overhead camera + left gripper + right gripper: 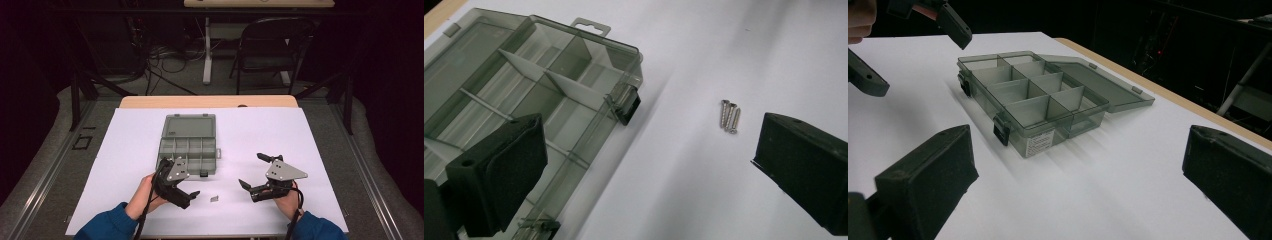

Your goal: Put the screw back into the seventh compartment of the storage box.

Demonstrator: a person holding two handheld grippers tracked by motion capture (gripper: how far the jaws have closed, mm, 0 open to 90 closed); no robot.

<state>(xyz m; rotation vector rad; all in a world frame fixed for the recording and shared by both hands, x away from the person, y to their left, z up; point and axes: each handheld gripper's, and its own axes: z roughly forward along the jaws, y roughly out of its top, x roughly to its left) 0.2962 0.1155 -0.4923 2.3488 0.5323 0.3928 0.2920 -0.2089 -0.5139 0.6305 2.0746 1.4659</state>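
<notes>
Three small screws (729, 115) lie side by side on the white sheet (310, 135), just right of the open compartment box (190, 145) (lid folded back). The left gripper (186, 192), jaws wide and empty, is nearer; the screws' long axes point roughly away from it. The right gripper (252, 175) hovers wide open, farther off

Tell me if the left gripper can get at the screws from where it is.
Probably yes: the left gripper is open, the screws lie on bare paper ahead of it, and the box sits off to the side.
</notes>
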